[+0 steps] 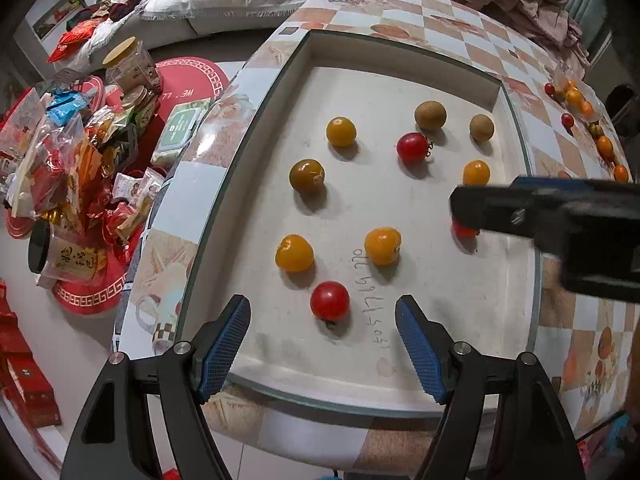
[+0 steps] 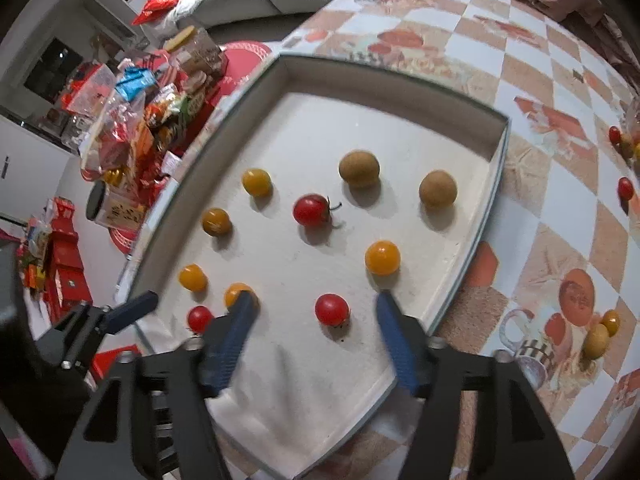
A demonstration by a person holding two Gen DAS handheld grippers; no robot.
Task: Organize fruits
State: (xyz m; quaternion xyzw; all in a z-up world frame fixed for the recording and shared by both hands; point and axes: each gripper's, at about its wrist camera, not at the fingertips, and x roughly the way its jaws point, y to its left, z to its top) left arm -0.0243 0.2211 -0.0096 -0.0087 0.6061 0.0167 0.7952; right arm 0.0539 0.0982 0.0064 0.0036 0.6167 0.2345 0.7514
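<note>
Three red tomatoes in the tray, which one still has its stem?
The red tomato mid-tray, just in front of the two brown fruits, has a curly dark stem sticking out. The other two reds, nearer the grippers, show none.

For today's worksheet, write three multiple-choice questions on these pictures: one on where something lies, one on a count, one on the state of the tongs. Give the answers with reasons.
1. Where do the two brown fruits lie?
A. at the far end of the tray
B. on the floor
C. on the cloth outside the tray

2. How many red tomatoes lie in the tray?
A. one
B. three
C. six

3. How do the right tongs stand?
A. shut on a brown fruit
B. shut on a yellow tomato
C. open, gripping nothing

Answers:
1 A, since both sit side by side near the tray's far wall.
2 B, since three red ones show on the white floor of the tray.
3 C, since the two blue fingers stand wide apart and the red tomato between them touches neither.
</note>
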